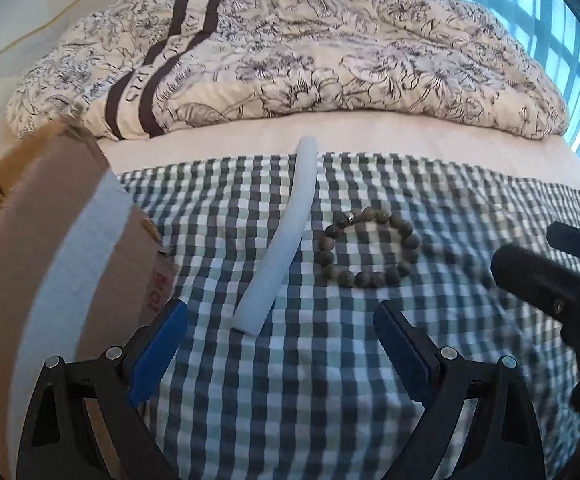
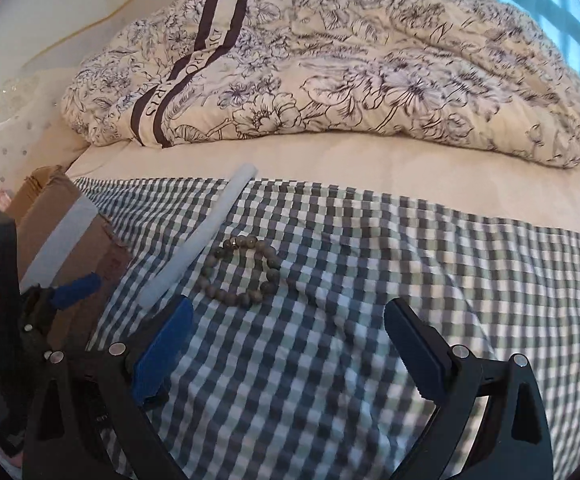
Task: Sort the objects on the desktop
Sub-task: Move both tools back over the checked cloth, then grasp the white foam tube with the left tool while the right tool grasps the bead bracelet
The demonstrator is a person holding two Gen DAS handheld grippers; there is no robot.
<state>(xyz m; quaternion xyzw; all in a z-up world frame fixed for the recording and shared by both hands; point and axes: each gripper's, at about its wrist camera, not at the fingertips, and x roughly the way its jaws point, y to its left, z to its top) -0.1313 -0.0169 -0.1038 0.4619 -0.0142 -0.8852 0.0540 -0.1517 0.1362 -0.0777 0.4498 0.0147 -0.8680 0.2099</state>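
Hovering wide open and empty, left gripper [image 1: 279,344] and right gripper [image 2: 285,344] are risking snagging the checked cloth [image 1: 330,380] beneath the bead bracelet [image 1: 370,246].

A bed [image 1: 370,136] with a cream sheet carries a checked cloth [image 1: 290,360] in front and a floral quilt [image 1: 330,60] behind. On the cloth lie a white tube [image 1: 279,240], a bead bracelet [image 1: 370,248] beside it, and a cardboard box [image 1: 49,260], apparently at its left edge.
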